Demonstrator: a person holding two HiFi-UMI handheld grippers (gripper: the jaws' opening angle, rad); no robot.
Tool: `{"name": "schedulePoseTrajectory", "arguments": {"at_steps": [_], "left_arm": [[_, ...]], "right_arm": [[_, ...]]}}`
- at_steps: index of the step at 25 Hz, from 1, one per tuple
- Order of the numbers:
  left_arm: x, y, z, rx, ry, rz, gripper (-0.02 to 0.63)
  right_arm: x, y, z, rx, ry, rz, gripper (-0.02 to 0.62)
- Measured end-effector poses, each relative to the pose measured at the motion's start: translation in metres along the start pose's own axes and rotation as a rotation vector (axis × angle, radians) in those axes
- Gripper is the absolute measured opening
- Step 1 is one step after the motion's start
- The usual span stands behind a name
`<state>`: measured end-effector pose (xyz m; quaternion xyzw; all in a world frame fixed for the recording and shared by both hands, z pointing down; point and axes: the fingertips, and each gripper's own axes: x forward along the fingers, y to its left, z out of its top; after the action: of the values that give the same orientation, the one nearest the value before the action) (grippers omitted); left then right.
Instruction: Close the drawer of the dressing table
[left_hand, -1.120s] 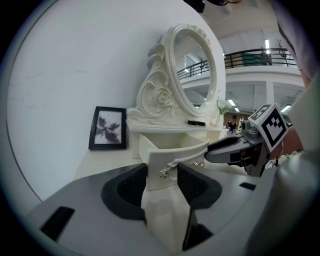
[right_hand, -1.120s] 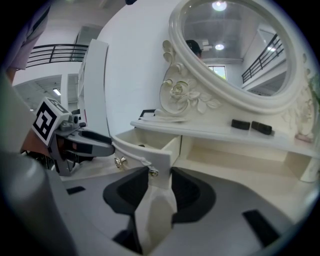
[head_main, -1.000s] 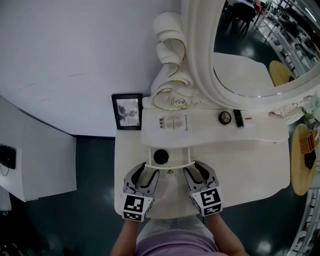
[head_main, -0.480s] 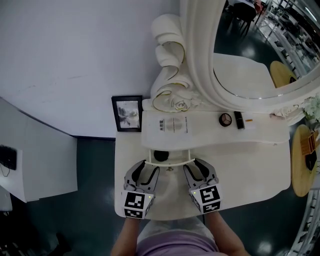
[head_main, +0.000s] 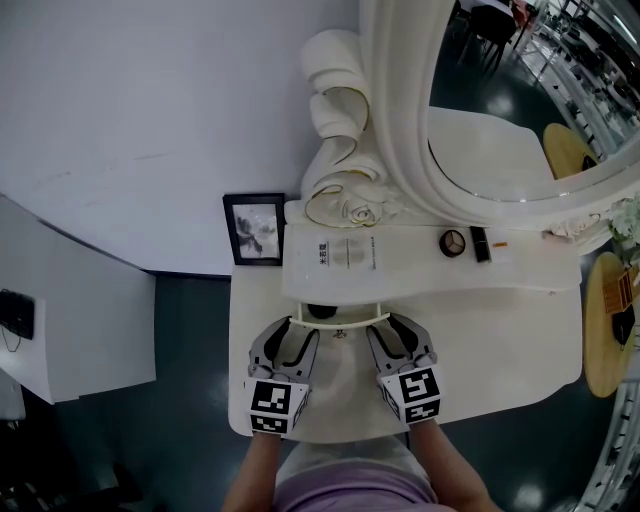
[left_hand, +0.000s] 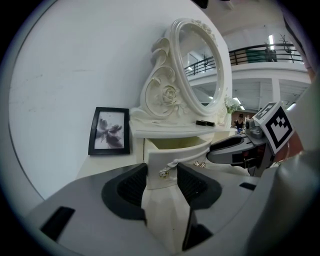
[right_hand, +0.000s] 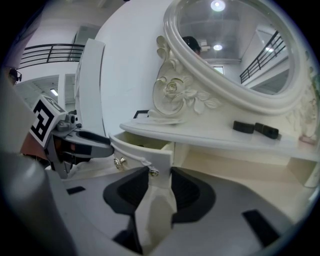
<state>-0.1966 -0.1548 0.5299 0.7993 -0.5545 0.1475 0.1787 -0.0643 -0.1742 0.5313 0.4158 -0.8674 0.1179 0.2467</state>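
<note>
With the drawer (head_main: 350, 325) standing slightly open at the dressing table (head_main: 500, 335) front, the left gripper (left_hand: 161, 175) and right gripper (right_hand: 159, 176) are each clamping one corner of the drawer front, probably for a square, even push inward.

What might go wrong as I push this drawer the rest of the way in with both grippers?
1. The left gripper and right gripper each clamp a front corner of the drawer. Uneven pushing could skew it and make it jam.
2. The jaws straddle those corners, so the fingertips may strike the shelf before the drawer seats.
3. A dark round thing lies inside. Its height cannot be told, but if it is tall it might catch.
</note>
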Motion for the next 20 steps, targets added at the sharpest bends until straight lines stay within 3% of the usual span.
{"name": "schedulePoseTrajectory", "arguments": {"at_steps": [20], "left_arm": [[0.014,0.011,0.01,-0.016,-0.004,0.044,0.192]], "right_arm": [[0.014,-0.009,0.009,0.012,-0.018,-0.013,0.148]]}}
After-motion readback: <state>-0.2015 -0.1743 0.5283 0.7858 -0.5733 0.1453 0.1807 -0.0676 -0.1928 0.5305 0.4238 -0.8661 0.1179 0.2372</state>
